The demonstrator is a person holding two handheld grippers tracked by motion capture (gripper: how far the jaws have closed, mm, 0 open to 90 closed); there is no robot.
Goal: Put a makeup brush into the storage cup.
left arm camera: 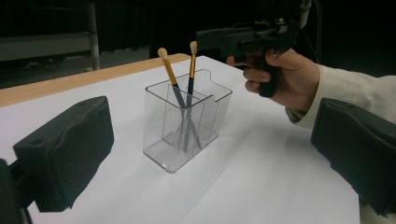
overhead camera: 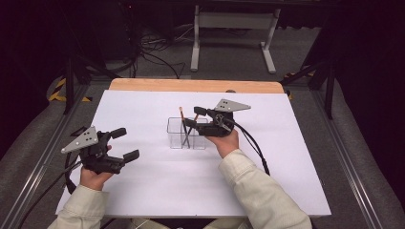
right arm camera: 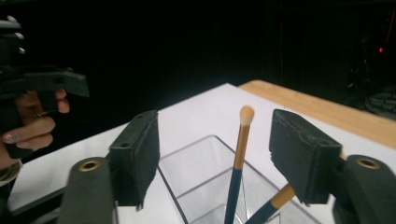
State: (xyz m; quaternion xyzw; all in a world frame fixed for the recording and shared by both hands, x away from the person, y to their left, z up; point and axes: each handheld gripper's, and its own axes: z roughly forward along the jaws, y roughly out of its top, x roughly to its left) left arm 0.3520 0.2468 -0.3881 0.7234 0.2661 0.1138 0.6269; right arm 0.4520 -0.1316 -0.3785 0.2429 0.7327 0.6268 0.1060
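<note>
A clear plastic holder [overhead camera: 187, 134] [left arm camera: 187, 122] [right arm camera: 196, 163] stands mid-table with two makeup brushes upright in it. One brush [overhead camera: 182, 119] [left arm camera: 168, 70] [right arm camera: 275, 200] leans away from the other brush [left arm camera: 192, 65] [right arm camera: 240, 140]. My right gripper [overhead camera: 195, 117] [right arm camera: 217, 149] hovers over the holder, open, its jaws standing either side of the second brush's pale tip without touching it. To the holder's left, just above the table, my left gripper [overhead camera: 125, 143] [left arm camera: 212, 126] is open and holds nothing.
A white sheet [overhead camera: 143, 109] covers the table; a wooden edge [overhead camera: 191, 86] runs along the far side. Beyond it are a white frame's legs [overhead camera: 196, 43] and cables [overhead camera: 153, 47] on the floor. Each gripper trails a cable [overhead camera: 253, 143].
</note>
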